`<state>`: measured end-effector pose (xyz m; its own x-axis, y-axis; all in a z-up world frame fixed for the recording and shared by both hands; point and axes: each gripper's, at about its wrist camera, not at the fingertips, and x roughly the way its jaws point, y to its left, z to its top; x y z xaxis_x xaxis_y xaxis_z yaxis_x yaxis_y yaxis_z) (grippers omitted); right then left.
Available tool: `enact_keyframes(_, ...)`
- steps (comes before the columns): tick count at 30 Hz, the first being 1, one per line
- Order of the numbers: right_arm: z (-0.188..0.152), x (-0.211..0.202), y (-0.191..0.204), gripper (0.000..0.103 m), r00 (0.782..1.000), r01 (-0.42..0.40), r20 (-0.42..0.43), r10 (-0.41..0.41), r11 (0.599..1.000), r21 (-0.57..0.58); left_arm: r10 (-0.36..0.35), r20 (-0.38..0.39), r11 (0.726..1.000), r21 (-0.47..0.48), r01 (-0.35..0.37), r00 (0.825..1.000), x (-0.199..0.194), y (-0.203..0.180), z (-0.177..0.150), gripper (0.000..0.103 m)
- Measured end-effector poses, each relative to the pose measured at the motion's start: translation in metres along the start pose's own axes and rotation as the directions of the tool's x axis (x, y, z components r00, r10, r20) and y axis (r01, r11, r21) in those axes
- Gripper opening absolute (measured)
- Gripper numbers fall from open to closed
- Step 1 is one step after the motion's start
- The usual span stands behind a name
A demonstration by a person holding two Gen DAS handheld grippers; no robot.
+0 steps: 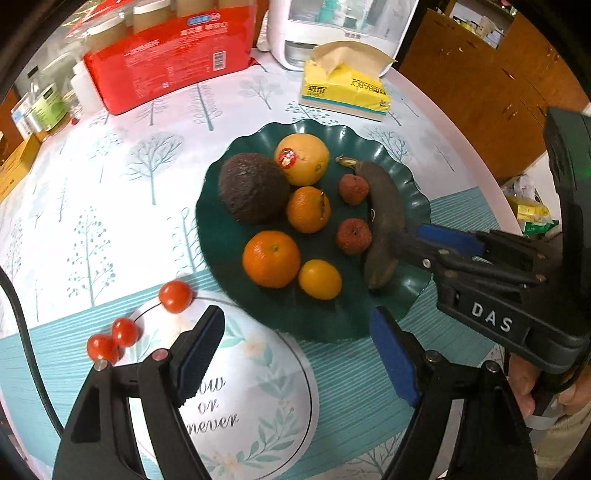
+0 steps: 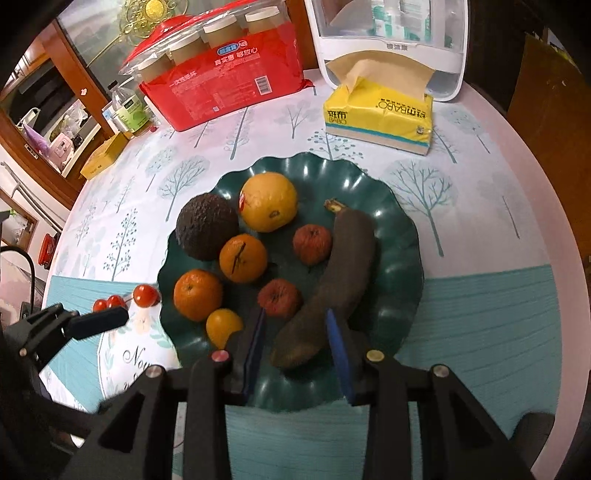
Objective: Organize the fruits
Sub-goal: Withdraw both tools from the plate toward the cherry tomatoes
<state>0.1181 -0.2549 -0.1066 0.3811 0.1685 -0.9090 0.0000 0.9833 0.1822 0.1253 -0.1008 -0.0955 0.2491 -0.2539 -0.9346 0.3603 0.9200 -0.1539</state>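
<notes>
A dark green scalloped plate [image 1: 221, 229] [image 2: 399, 266] holds an avocado [image 1: 251, 188], a large yellow orange with a sticker [image 1: 303, 158], three tangerines, two shrivelled red fruits [image 1: 354, 189] and a blackened banana [image 1: 382, 206] [image 2: 343, 266]. Three cherry tomatoes [image 1: 175, 296] [image 2: 145, 294] lie on the tablecloth left of the plate. My left gripper [image 1: 295, 321] stands wide open over the plate's near rim, nothing between its pads. My right gripper [image 2: 295, 325] [image 1: 408, 238] has its jaws narrowly apart. The banana's lower end shows between them, with a gap beside the left pad.
At the back stand a red pack of paper cups [image 1: 166, 62], a yellow tissue box [image 1: 347, 92] and a white appliance [image 1: 332, 33]. Bottles [image 1: 48, 103] crowd the far left. A black cable [image 1: 22, 332] runs down the left. The round table's edge curves close on the right.
</notes>
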Motion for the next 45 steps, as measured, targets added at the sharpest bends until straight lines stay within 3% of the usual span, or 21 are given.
enact_keyframes(9,-0.026,-0.023,0.009,0.035,0.999,-0.049,-0.005,0.049,0.998,0.026,-0.008,0.035,0.999,-0.040,0.009,0.999,-0.028,0.005,-0.021,0.080)
enact_keyframes(19,-0.050,-0.054,0.040,0.035,0.997,-0.081,-0.009,0.081,0.996,-0.033,0.004,0.084,0.996,-0.093,0.004,0.996,-0.069,0.011,-0.058,0.081)
enact_keyframes(28,-0.064,-0.067,0.067,0.035,0.992,-0.127,-0.023,0.126,0.988,-0.085,0.086,0.142,0.984,-0.167,-0.061,0.986,-0.113,0.032,-0.091,0.081)
enact_keyframes(35,-0.061,-0.077,0.097,0.035,0.986,-0.166,-0.006,0.167,0.977,-0.135,0.169,0.216,0.969,-0.215,-0.122,0.962,-0.158,0.064,-0.103,0.081)
enact_keyframes(40,-0.050,-0.082,0.128,0.035,0.984,-0.173,0.015,0.178,0.971,-0.166,0.207,0.263,0.965,-0.212,-0.153,0.942,-0.178,0.089,-0.102,0.087)
enact_keyframes(45,-0.038,-0.082,0.155,0.035,0.981,-0.184,0.031,0.192,0.969,-0.166,0.198,0.257,0.971,-0.181,-0.154,0.946,-0.175,0.116,-0.093,0.088)
